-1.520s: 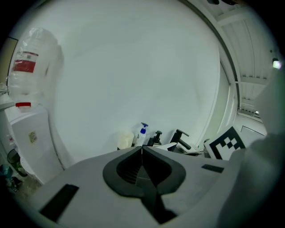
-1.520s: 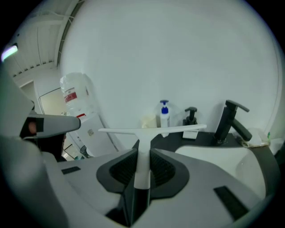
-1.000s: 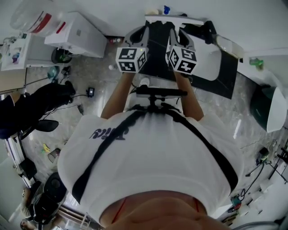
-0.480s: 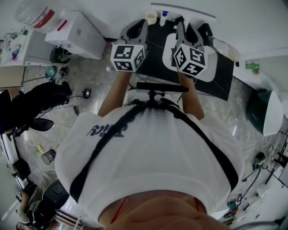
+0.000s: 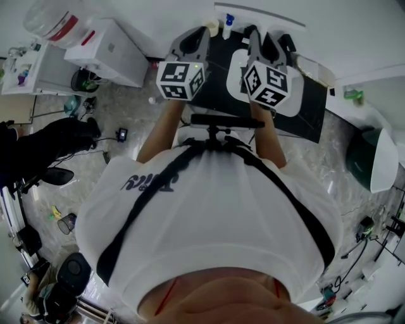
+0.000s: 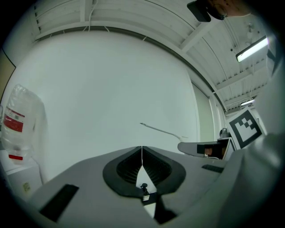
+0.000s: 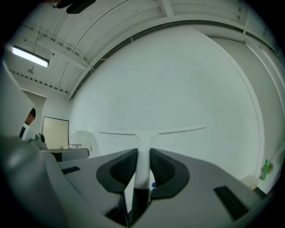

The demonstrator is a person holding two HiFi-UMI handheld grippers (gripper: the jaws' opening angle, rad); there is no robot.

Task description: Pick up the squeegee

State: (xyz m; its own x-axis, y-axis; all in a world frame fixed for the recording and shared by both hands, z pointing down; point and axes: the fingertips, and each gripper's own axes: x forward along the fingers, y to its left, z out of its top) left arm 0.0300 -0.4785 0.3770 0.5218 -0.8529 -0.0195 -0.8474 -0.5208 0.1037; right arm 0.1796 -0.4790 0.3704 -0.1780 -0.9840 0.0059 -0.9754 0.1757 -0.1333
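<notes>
Holding the squeegee (image 7: 143, 149): the right gripper (image 7: 142, 165) has its jaws clamped on the white handle, with a dark ribbed pad pressed against each side. The handle stands upright between the jaws. The long thin blade runs crosswise at its top, seen against a white wall. Below the pads the handle turns black.

Head view: the squeegee (image 5: 259, 14) shows as a thin pale bar beyond the far edge of the black tabletop (image 5: 314, 119), lifted clear of it. The right gripper (image 5: 262, 37) is over the tabletop's far half. The left gripper (image 5: 195, 35) is over the tabletop's left edge, beside the right one but not touching it.

Left gripper (image 6: 142, 156): jaws fully together, pads meeting along one thin seam, nothing between them. Its view catches the squeegee (image 6: 162, 130) as a fine slanting line off to the right.

Change vs. 1.0 s ago: both grippers were close together, nearer the tabletop's near edge. They are now spread wider and further out, and the blade has gone toward the tabletop's far side with them.

Change vs. 0.5 s ago: almost none. The positions and the grip on the handle are the same.
</notes>
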